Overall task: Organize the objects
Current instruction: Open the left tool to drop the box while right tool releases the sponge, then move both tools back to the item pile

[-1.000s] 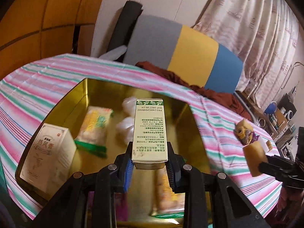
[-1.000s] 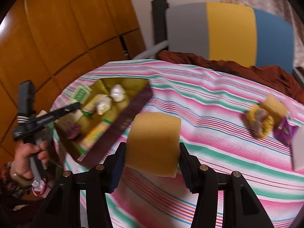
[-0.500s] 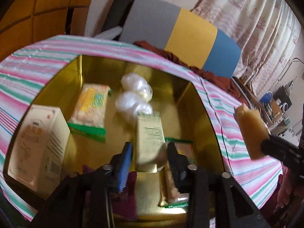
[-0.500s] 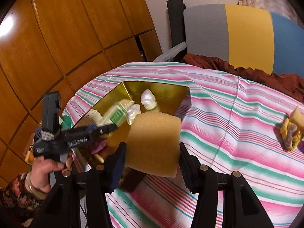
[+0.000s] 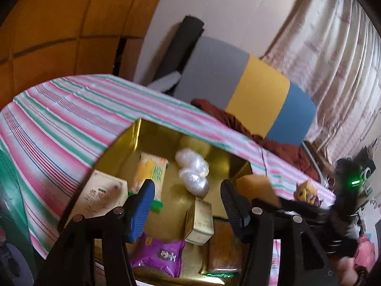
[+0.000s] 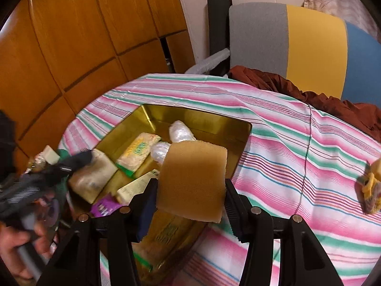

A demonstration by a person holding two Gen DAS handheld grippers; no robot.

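Striped cloth: gold tin w/ boxes, packets. L tool wide; R tool grips sponge.

left gripper fingers now spread, green-topped box released into gold tin

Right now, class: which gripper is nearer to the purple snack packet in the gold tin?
Left. The left gripper, open, hangs right above the purple snack packet in the gold tin. The right gripper, shut on the yellow sponge, hovers farther off at the tin's other side.
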